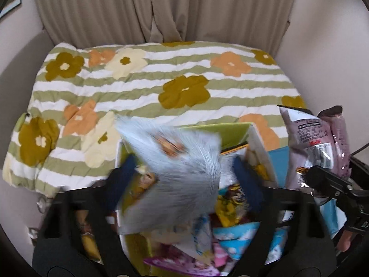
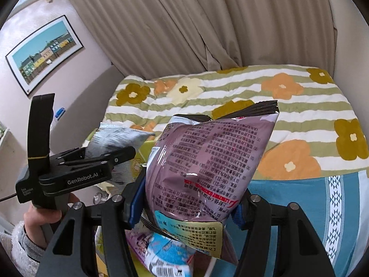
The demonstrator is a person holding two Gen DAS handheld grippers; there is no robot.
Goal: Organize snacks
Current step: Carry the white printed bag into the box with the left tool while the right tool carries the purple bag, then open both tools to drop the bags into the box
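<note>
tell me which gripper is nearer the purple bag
Right. The right gripper is shut on the purple bag; the left gripper is off to its side, over the box.

Beige curtains [image 1: 161,7] (drawn), floral bedspread [image 1: 150,85]

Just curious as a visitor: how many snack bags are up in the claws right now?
2. A purple snack bag is clamped in the right claw. A blurred silver-blue snack bag sits between the left claw's wide-open fingers, apparently released above the snack box. More packets lie inside, some probably hidden.
</note>
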